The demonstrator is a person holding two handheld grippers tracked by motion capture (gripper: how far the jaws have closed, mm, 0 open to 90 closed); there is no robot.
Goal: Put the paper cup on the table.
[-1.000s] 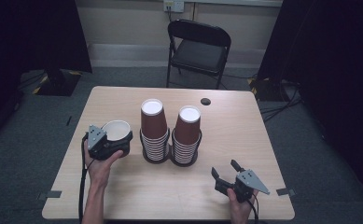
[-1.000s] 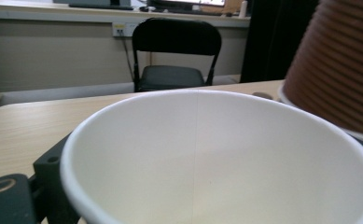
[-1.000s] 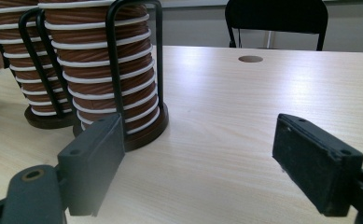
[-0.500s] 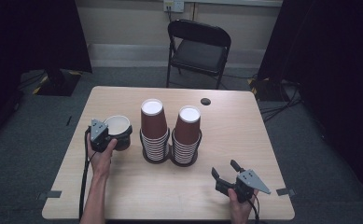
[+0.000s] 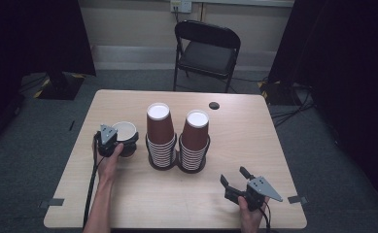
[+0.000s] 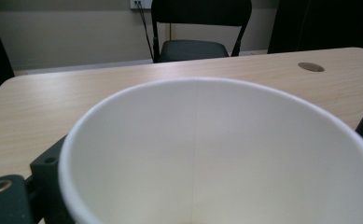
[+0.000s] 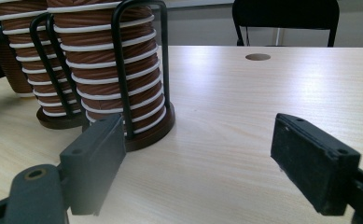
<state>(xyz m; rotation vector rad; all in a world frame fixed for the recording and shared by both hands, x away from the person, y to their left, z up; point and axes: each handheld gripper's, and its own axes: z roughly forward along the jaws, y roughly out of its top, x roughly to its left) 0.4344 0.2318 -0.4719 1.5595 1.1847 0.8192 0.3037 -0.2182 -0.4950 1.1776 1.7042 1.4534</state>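
My left gripper (image 5: 126, 141) is shut on a brown paper cup (image 5: 125, 131) with a white inside, held upright at the table's left, just left of the stacks. In the left gripper view the cup's white inside (image 6: 216, 154) sits close up, with one black finger (image 6: 48, 170) against its left wall. Two tall stacks of brown cups stand in black wire holders mid-table, the left stack (image 5: 160, 136) beside the right stack (image 5: 195, 141). My right gripper (image 5: 235, 180) rests open near the front right edge. Nothing lies between its fingers (image 7: 95, 163), which point at the nearer stack (image 7: 116, 70).
A black folding chair (image 5: 207, 46) stands beyond the table's far edge. A round cable hole (image 5: 214, 105) sits in the light wood tabletop (image 5: 254, 141) at the back right. Bare wood lies in front of the stacks.
My left gripper has carried the cup a little farther from the front edge and turned it more upright. The right gripper has not moved.
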